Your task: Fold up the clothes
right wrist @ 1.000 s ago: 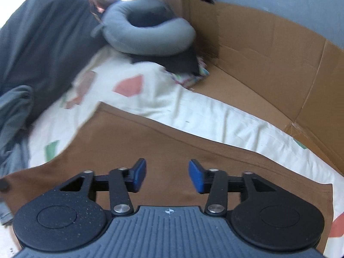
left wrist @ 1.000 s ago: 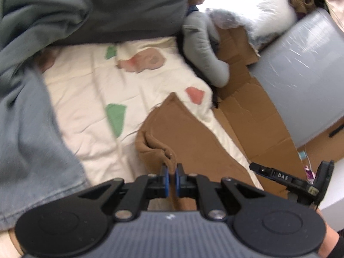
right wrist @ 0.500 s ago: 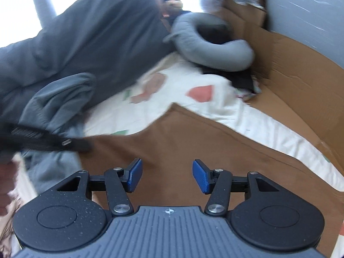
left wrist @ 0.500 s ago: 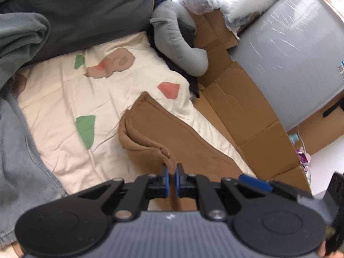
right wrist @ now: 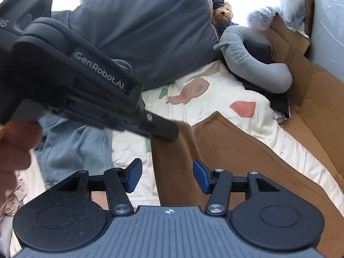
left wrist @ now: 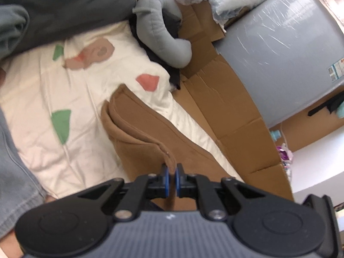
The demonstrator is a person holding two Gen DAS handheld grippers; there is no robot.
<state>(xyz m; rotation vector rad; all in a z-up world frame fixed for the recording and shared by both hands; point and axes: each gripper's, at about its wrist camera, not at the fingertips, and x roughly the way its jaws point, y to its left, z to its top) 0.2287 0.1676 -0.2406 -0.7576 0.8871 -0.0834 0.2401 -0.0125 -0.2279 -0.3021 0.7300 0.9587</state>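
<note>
The brown garment point(left wrist: 150, 129) lies on the cream patterned sheet point(left wrist: 38, 107), one edge lifted and doubled over so that a fold stands up from the sheet; the left gripper point(left wrist: 171, 179) is clamped on that raised hem, its blue pads pressed together with the cloth between them; in the right wrist view the same garment point(right wrist: 247, 150) hangs as a brown strip from the left gripper point(right wrist: 165, 131), which reaches in from the upper left with a hand point(right wrist: 15, 146) behind it; the right gripper point(right wrist: 167, 175) sits just below that hanging strip, its blue fingers well apart, the cloth running down between them without being pinched.

Beside the garment, toward the left gripper's side, a pale blue denim piece point(right wrist: 73, 144) rests on the sheet; beyond the garment a dark grey duvet point(right wrist: 139, 28) is heaped at the far end of the sheet; a grey curved cushion point(right wrist: 253, 64) lies past the garment's far corner, with a small teddy bear point(right wrist: 222, 14) behind it; flattened cardboard point(left wrist: 225, 118) runs along the garment's other side, off the sheet's edge; beyond the cardboard stands a grey plastic-wrapped panel point(left wrist: 279, 49).
</note>
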